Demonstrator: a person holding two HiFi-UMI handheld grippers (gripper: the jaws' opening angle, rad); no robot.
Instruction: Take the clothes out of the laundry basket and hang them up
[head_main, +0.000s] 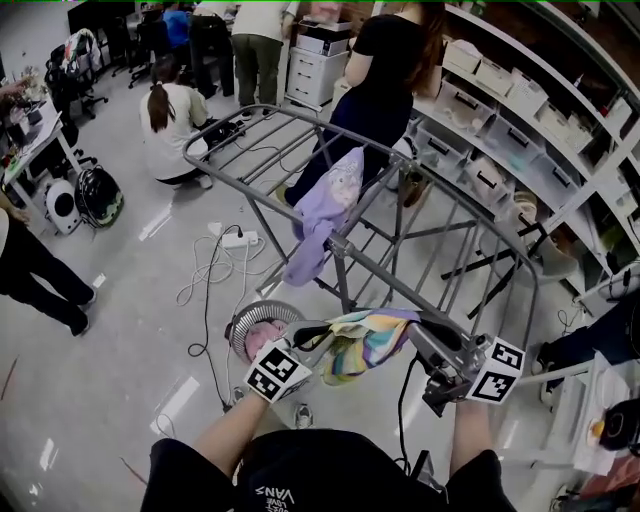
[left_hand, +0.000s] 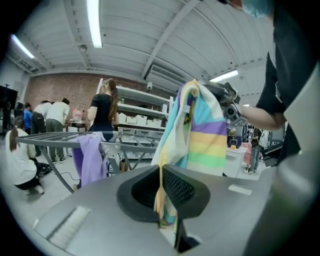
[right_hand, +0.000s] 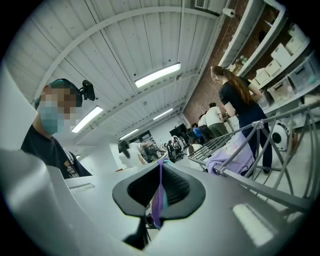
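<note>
The pastel rainbow-striped cloth garment (head_main: 368, 340) is off the floor and out of the basket. It is stretched between the two grippers at about 6 o'clock in the head view, just short of the rack's nearest rail.

The left gripper (head_main: 312, 335) is clenched on one edge, and its own view shows the dark pads pinching a fold of yellow and mint cloth while the rest rises ahead. The right gripper (head_main: 420, 330) is clenched on the opposite edge, with a thin lilac strip of the same fabric nipped between its pads in the right gripper view. Holding the striped garment at two points probably keeps it spread, so it can be laid flat over a bar and not bunched.

At 12 o'clock from the garment stands the grey metal-tube drying rack (head_main: 268, 108). A lilac garment (head_main: 322, 220) is draped over one of its bars at roughly 11 o'clock and hangs down on both sides so that it stays put. At 8 o'clock, on the floor, sits the round pale laundry basket (head_main: 235, 325), close to the person's feet for easy reach. Pink cloth (head_main: 265, 340) lies inside it.

By count there are two grippers, one garment in hand, one already hung, one rack and one basket. At least one piece is left in the basket, and how many lie under it cannot be told.
</note>
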